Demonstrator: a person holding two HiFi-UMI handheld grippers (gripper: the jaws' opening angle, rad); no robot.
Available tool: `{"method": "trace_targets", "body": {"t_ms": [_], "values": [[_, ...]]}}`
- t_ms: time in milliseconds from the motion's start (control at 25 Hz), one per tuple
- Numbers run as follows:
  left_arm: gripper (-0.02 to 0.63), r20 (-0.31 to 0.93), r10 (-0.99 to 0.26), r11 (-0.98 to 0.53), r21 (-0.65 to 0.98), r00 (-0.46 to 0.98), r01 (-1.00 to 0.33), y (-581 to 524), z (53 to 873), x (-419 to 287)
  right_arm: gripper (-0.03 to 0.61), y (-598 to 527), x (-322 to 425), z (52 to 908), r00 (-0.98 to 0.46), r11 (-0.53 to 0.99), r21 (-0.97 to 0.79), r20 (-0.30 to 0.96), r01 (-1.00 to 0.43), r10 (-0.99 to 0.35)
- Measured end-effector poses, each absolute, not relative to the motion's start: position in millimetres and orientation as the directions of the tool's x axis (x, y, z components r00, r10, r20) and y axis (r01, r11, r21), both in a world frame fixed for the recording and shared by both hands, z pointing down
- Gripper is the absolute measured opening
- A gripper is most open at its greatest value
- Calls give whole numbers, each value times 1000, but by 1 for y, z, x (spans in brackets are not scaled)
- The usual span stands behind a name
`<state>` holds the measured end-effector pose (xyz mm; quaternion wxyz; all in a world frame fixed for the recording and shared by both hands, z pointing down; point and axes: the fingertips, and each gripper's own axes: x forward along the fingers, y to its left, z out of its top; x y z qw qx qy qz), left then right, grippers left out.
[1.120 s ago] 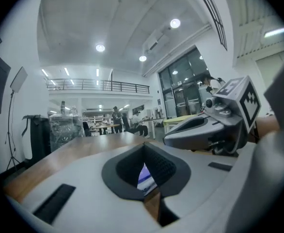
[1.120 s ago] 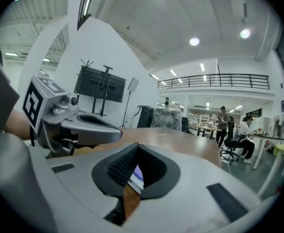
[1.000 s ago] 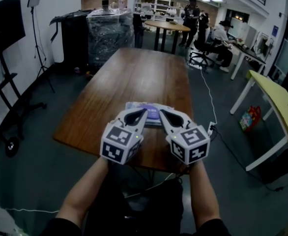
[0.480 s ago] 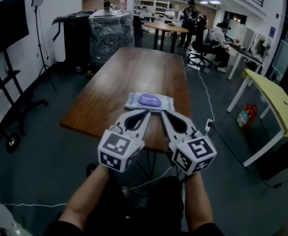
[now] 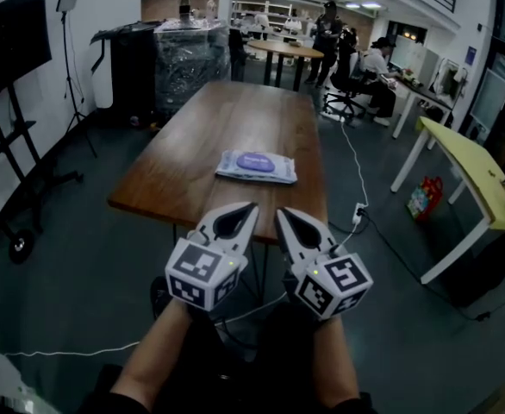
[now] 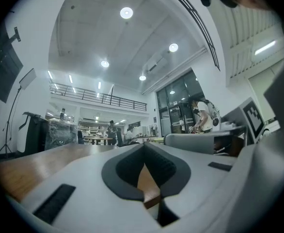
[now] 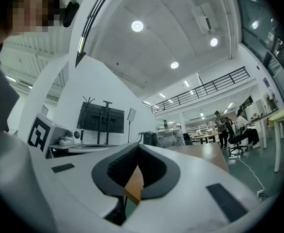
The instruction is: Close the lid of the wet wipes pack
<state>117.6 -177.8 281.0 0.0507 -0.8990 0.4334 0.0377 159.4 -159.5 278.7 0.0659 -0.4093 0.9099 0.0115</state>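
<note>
The wet wipes pack (image 5: 256, 166) lies flat on the wooden table (image 5: 235, 115) near its front edge, and its purple lid (image 5: 254, 159) lies flat on top. Both grippers hover side by side in front of the table edge, short of the pack and apart from it. My left gripper (image 5: 251, 205) has its jaws together with nothing between them, as does my right gripper (image 5: 280, 211). In the left gripper view the left gripper (image 6: 144, 148) points level over the tabletop; in the right gripper view so does the right gripper (image 7: 138, 148). Neither gripper view shows the pack.
A yellow table (image 5: 468, 158) stands at the right with a red bag (image 5: 418, 198) under it. A cable (image 5: 354, 166) runs along the floor by the wooden table. Behind are a wrapped pallet (image 5: 190, 59), a round table (image 5: 284, 50) and several people (image 5: 326, 28). A screen stand (image 5: 11, 50) is at the left.
Both grippers have drawn back from the pack toward me and now sit off the table's front edge. The pack, partly hidden by them before, now shows whole.
</note>
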Motion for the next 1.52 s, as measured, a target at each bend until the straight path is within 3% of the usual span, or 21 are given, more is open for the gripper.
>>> {"method": "trace_targets", "body": {"t_ms": [560, 1520], "values": [[5, -101, -780, -617, -47, 618, -786, -141, 296, 130, 9, -118, 172, 286, -630, 648, -92, -163, -756, -759], [5, -102, -779, -616, -63, 619, -785, -121, 296, 122, 9, -100, 155, 278, -638, 651, -48, -157, -758, -754]]}}
